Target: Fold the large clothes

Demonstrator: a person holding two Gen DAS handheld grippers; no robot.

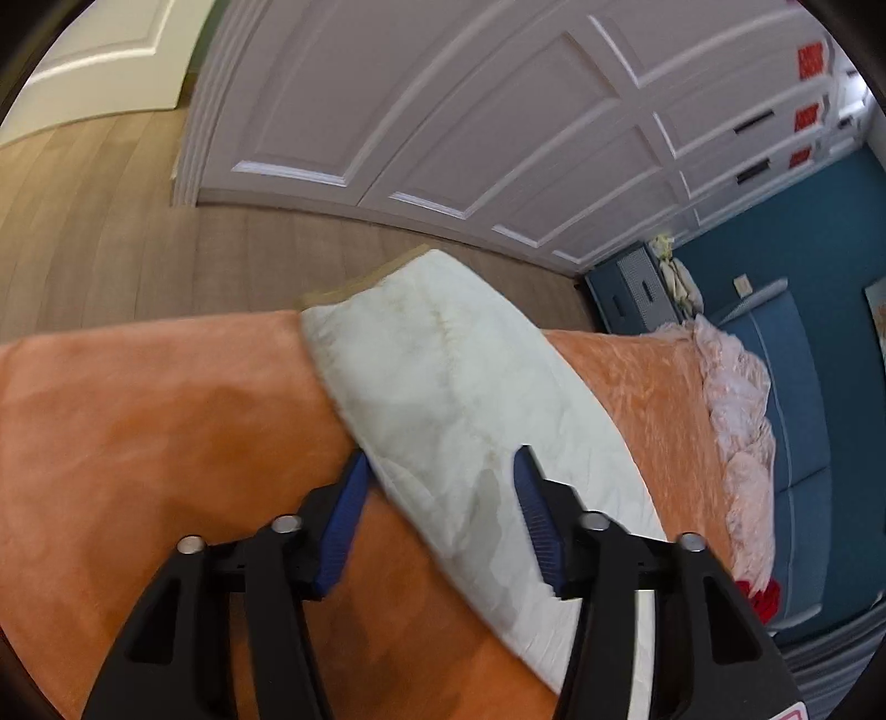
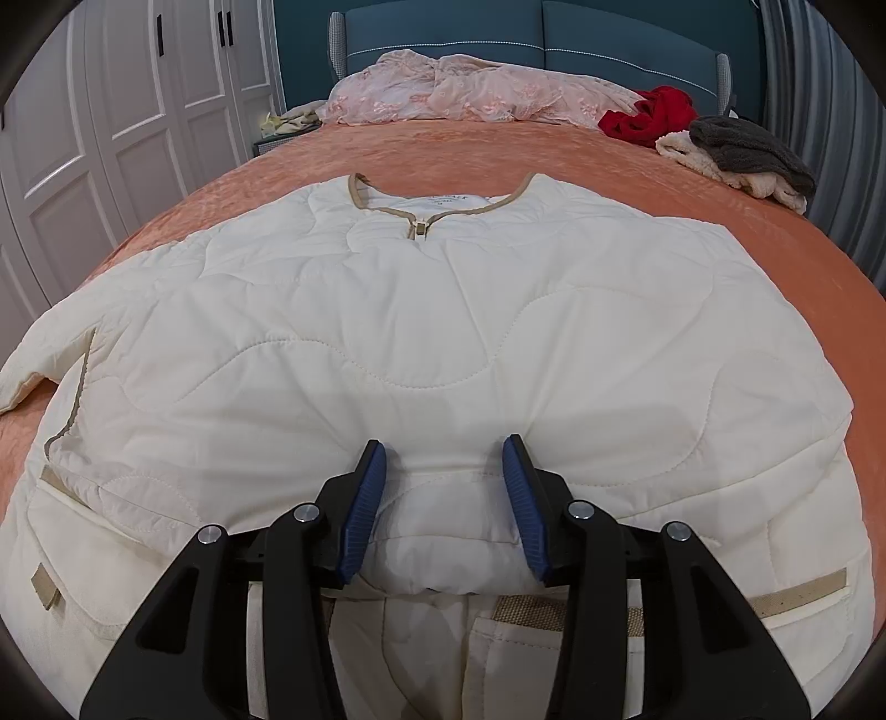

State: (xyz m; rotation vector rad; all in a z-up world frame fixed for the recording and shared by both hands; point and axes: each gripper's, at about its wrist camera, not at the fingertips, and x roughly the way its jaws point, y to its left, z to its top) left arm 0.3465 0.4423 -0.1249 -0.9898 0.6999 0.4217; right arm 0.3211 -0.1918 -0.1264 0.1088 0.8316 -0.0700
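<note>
Cream quilted fabric fills our right wrist view: the jacket [image 2: 443, 332] lies spread flat, front up, on the orange bedspread [image 2: 554, 149], its tan-trimmed collar and zip pull toward twelve o'clock and one sleeve trailing off at nine o'clock. Our right gripper [image 2: 443, 487] sits at six o'clock over the hem, and its blue pads [image 2: 365, 498] clench a bunched fold of the jacket between them, the cloth puffing up in the gap and pressed on both sides.

At twelve o'clock beyond the collar we see a pink lace cover [image 2: 470, 88] heaped against the blue headboard [image 2: 609, 33]. A red garment [image 2: 648, 116] and a grey and cream fleece pile [image 2: 747, 155] lie at one to two o'clock, well apart from the jacket. White wardrobe doors [image 2: 111, 111] stand at ten o'clock.

In our left wrist view the jacket sleeve [image 1: 443, 387] runs as a cream strip from six o'clock up to its tan cuff at twelve, lying across the bedspread. Our left gripper [image 1: 440, 487] straddles it with jaws released: one pad sits just beside the sleeve's edge, the other over the cloth, neither pinching it. The wooden floor [image 1: 111, 221] shows at ten o'clock.
</note>
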